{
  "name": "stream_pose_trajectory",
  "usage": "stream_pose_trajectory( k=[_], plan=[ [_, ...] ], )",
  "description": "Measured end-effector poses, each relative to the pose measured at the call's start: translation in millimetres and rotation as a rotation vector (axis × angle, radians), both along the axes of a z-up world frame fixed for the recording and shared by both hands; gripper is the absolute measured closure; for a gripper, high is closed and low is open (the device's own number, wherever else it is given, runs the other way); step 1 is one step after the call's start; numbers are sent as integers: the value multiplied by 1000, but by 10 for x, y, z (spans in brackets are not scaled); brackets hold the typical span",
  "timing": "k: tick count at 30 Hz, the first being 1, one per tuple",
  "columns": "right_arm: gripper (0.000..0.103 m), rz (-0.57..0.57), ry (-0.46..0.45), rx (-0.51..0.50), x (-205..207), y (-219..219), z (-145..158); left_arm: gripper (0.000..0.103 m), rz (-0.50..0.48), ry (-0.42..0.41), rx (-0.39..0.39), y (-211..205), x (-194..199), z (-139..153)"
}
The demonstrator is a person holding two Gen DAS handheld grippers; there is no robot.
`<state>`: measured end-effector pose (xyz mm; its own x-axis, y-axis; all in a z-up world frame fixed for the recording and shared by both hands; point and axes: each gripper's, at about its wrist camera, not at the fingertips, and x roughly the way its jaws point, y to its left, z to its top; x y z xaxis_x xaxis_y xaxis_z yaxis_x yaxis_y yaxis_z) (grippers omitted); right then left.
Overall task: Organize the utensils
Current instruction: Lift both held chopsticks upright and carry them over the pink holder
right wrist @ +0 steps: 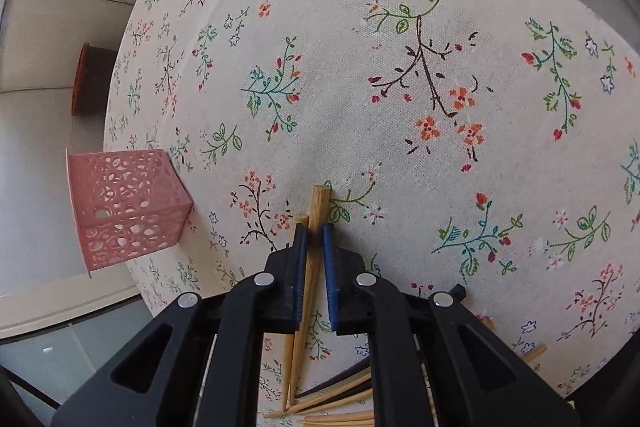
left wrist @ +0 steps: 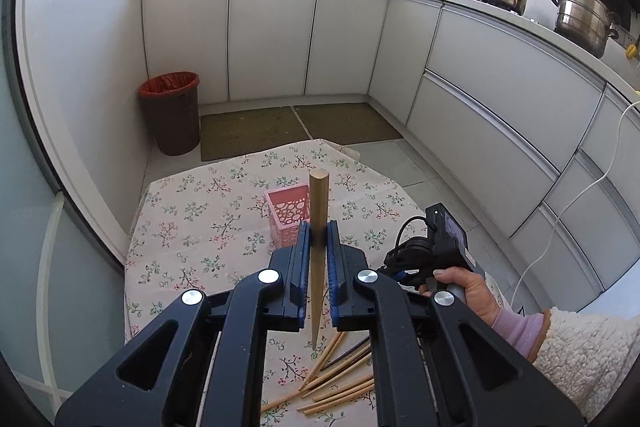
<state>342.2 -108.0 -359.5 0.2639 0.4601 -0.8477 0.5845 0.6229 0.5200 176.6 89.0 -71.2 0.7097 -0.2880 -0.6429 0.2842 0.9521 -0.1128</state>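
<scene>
My left gripper [left wrist: 318, 239] is shut on a wooden chopstick [left wrist: 319, 203] and holds it above the table, just in front of the pink perforated holder [left wrist: 288, 213]. My right gripper [right wrist: 315, 237] is low over the floral tablecloth [right wrist: 400, 67], its jaws closed on a wooden chopstick [right wrist: 318, 211], with a second chopstick [right wrist: 301, 219] lying beside it on the left. Several more chopsticks [left wrist: 340, 379] lie in a loose pile on the cloth; they also show in the right wrist view [right wrist: 340, 399]. The holder [right wrist: 124, 207] sits to the left. The right gripper's body [left wrist: 436, 247] shows in the left wrist view.
The small table with the floral cloth [left wrist: 192, 211] stands on a kitchen floor. A brown bin with a red liner [left wrist: 171, 113] stands at the far left. White cabinets [left wrist: 500, 99] run along the back and right, with pots [left wrist: 584, 19] on the counter.
</scene>
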Motion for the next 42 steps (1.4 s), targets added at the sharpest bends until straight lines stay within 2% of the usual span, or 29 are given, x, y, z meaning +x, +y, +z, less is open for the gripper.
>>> stream_pose_trajectory(
  k=[3, 9, 12, 15, 17, 18, 19, 20, 23, 24, 27, 29, 32, 35, 38, 42],
  plan=[
    [95, 4, -34, -11, -81, -36, 42, 96, 13, -3, -4, 35, -22, 24],
    [94, 46, -85, -109, -284, -53, 359, 96, 25, -22, -18, 45, -87, 112],
    [94, 42, -27, -156, -239, -117, 312, 96, 28, -23, -23, 24, -82, 126],
    [92, 15, 56, -135, -228, -213, 124, 96, 20, -26, -24, -1, -93, 131],
    [90, -8, 68, -134, -252, -230, 92, 96, 20, -26, -25, 2, -86, 132],
    [86, -7, 75, -143, -248, -215, 103, 96, 21, -25, -26, 10, -82, 129],
    [77, -4, 74, -151, -231, -191, 121, 96, 23, -24, -28, 19, -74, 126],
    [75, -1, 78, -168, -212, -159, 139, 96, 25, -23, -28, 24, -67, 124],
    [77, 5, 102, -267, -147, -25, 186, 96, 31, -21, -22, 29, -54, 110],
    [89, 21, 96, -312, -119, 24, 202, 96, 34, -22, -20, 27, -55, 110],
    [90, 45, 54, -321, -81, 51, 227, 96, 44, -24, -24, 42, -63, 125],
    [92, 29, -9, -244, -133, -24, 308, 96, 54, -27, -31, 60, -68, 151],
    [93, 61, -153, -219, -218, -50, 718, 96, 59, -38, -45, 58, -73, 201],
    [94, 138, -319, -247, -377, 3, 1297, 96, 70, -51, -53, 21, -66, 262],
    [95, 204, -483, -316, -574, 88, 1869, 96, 84, -59, -64, -25, -27, 318],
    [95, 251, -645, -368, -809, 100, 2487, 96, 102, -64, -71, -78, 70, 390]
  ],
)
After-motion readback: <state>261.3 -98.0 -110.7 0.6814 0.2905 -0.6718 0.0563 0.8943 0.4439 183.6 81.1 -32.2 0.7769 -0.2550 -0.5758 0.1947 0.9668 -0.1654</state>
